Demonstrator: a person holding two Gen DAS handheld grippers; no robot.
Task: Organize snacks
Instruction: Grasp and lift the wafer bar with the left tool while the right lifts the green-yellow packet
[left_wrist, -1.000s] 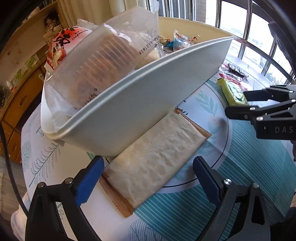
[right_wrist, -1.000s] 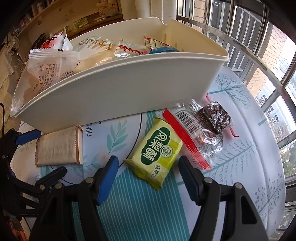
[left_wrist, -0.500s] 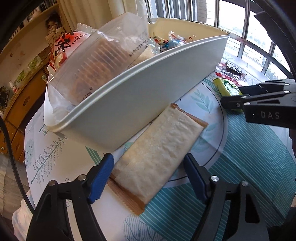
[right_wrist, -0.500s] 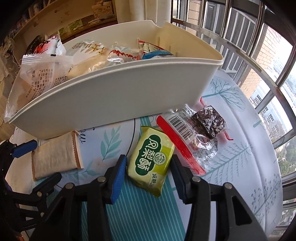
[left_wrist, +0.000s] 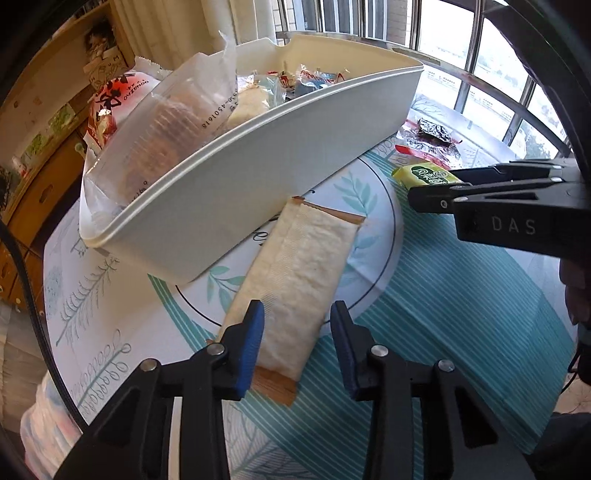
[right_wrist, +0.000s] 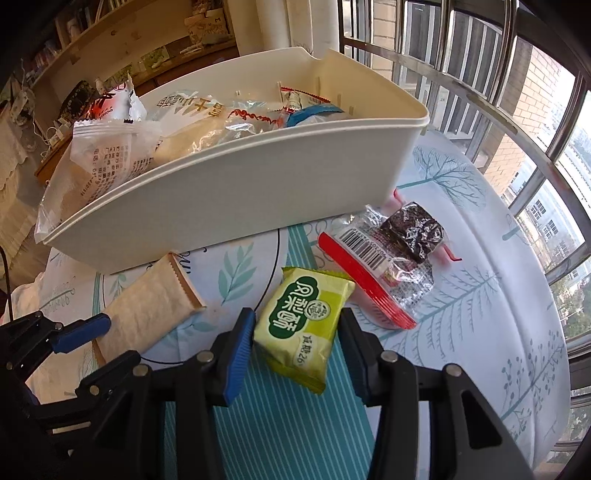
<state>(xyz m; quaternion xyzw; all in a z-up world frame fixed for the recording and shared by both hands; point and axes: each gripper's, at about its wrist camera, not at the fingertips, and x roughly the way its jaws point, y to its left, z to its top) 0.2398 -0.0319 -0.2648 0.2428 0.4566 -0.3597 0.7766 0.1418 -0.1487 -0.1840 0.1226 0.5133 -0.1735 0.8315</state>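
Left gripper (left_wrist: 297, 334) is straddling the near end of the long beige wafer packet (left_wrist: 301, 273), and its jaws are closing. The left blue pad looks like it's on the packet's edge, but there's a gap on the right side, so not a real pinch. That packet lies flat on the leaf-print tablecloth (left_wrist: 436, 332), far end just beside the front wall of the white bin (left_wrist: 258, 177).

Right gripper (right_wrist: 295, 345) is down over the yellow-green pineapple cake packet (right_wrist: 303, 319). Pads sit hard against both sides of it; I think it's gripped, though the fisheye makes contact on the right pad tough to call. The packet lies on the cloth, in front of the bin.

Just right of it is a clear bag with a red strip and barcode (right_wrist: 373, 273), with a dark foil snack (right_wrist: 413, 229) on its far end. The bin is already packed with wrapped snacks.
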